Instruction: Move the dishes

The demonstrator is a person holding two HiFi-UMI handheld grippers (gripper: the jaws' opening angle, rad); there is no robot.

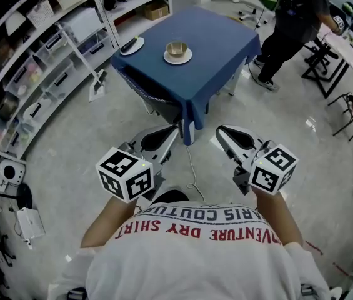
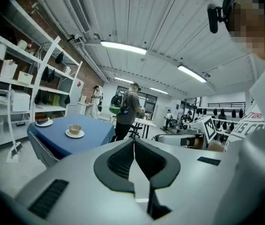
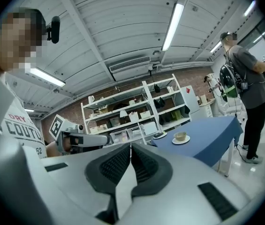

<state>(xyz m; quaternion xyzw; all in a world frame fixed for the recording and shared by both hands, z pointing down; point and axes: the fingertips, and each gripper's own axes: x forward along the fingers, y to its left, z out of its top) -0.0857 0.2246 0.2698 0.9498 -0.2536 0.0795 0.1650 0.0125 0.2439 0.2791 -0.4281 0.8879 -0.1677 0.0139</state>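
Now | left tool (image 1: 174,130), right tool (image 1: 222,130) closed, empty | plate (image 1: 132,45) at table (image 1: 221,41) edge

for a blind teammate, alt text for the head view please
Seen from above, the left gripper and right gripper, both shut, point toward a blue-clothed table bearing a cup on a saucer and a plate. A person stands beside it.

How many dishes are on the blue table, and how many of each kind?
Plate at the table's edge: 1
Saucer: 1
Cup on the saucer: 1
Total: 3
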